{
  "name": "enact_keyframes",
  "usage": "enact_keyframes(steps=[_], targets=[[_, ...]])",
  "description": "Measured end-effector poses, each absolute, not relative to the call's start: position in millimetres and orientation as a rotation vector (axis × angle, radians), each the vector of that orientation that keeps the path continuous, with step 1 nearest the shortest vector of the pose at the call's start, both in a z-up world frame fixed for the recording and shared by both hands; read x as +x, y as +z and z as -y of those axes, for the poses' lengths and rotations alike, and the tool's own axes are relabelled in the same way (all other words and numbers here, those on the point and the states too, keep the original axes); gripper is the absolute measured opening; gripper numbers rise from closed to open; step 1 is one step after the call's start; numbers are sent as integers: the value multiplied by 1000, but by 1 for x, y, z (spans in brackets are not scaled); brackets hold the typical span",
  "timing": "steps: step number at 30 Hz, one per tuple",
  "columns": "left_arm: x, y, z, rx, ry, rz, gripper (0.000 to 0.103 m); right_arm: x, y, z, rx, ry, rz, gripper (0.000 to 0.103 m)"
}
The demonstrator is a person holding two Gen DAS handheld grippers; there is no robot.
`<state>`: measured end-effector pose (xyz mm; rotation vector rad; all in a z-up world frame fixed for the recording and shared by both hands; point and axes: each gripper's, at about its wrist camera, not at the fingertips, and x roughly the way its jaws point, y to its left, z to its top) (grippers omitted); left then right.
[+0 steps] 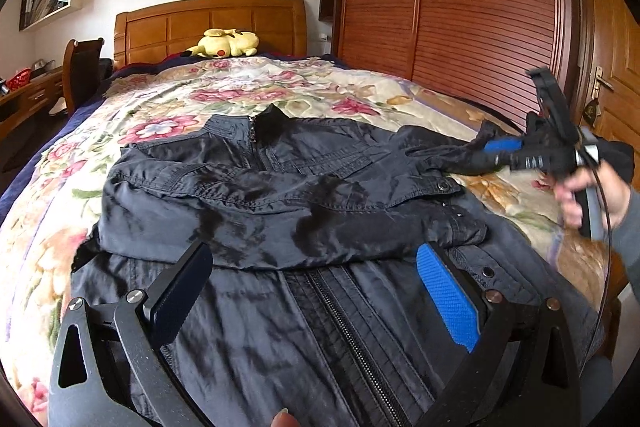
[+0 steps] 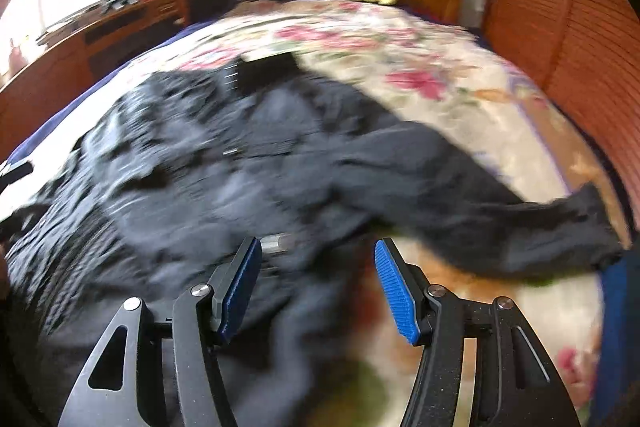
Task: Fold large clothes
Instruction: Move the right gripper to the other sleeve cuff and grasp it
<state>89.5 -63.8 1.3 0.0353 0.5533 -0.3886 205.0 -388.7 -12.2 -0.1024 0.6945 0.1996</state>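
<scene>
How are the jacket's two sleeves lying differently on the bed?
The left sleeve is folded across the jacket's chest, while the right sleeve stretches out sideways onto the flowered bedspread. The left sleeve lies on top of the jacket; the right sleeve's cuff rests off the body, near the bed's edge. Both are the same dark, crinkly fabric.

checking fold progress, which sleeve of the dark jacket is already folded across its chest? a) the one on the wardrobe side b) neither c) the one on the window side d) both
c: in the left wrist view one sleeve lies across the jacket front, while the wardrobe-side sleeve trails out over the floral bedspread.
</scene>
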Motion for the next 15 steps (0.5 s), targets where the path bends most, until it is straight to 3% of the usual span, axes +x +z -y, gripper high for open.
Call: enact_keyframes(steps=[15], targets=[[94, -9, 73, 62, -391, -586, 102, 277, -71, 539, 180, -220, -770, 61]])
